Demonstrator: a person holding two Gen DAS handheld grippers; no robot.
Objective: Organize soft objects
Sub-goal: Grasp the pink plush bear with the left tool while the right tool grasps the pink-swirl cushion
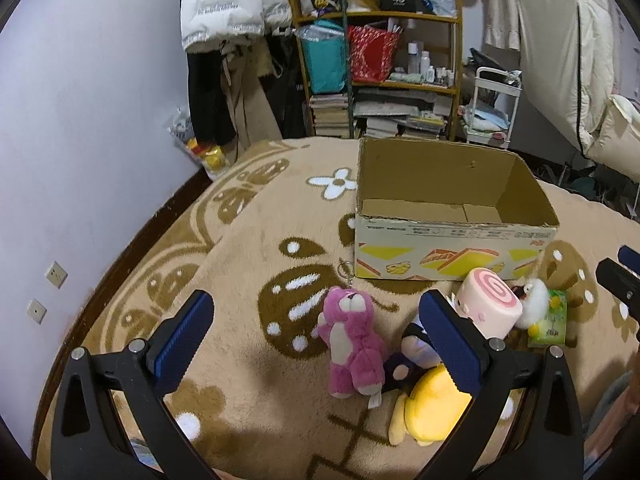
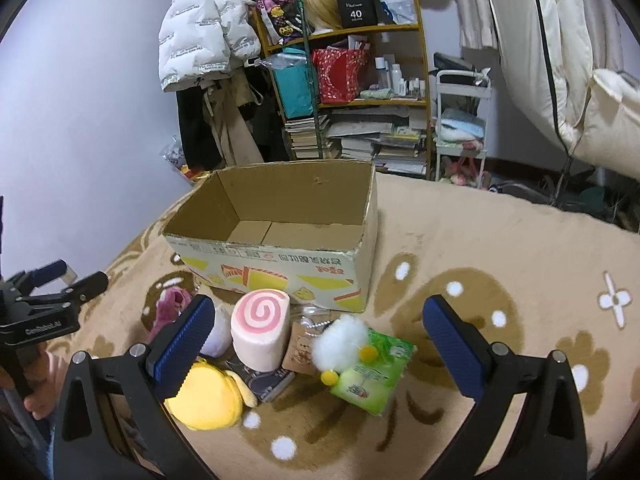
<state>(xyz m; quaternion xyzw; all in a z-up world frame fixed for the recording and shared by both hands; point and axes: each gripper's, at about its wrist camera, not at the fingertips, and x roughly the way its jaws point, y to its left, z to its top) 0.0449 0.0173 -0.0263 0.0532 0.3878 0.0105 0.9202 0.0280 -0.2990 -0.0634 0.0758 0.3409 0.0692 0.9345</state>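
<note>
Beige plush rug with brown butterfly and flower patterns carries everything here. An open cardboard box, with nothing visible inside, stands on it at about 1 o'clock in the left wrist view and at 12 o'clock in the right wrist view, its printed side showing yellow and orange shapes.

The soft things lie in a loose cluster just in front of the box. A pink plush bear with a keyring at its head lies at the 9 o'clock end of the group. Beside it, toward 3 o'clock, is a yellow plush toy, partly on a dark flat pouch. A pink swirl-roll squishy stands upright close to the box's front wall. Next, toward 3 o'clock, a white fluffy chick toy with yellow pom-poms rests on a green tissue packet.

The left hand-held gripper is spread wide above the rug, holding nothing, the pink bear between its blue pads. The right hand-held gripper is likewise spread wide and holding nothing, framing the squishy, the chick and the packet.

A cluttered wooden shelf and a hanging white puffer jacket stand against the far wall.
</note>
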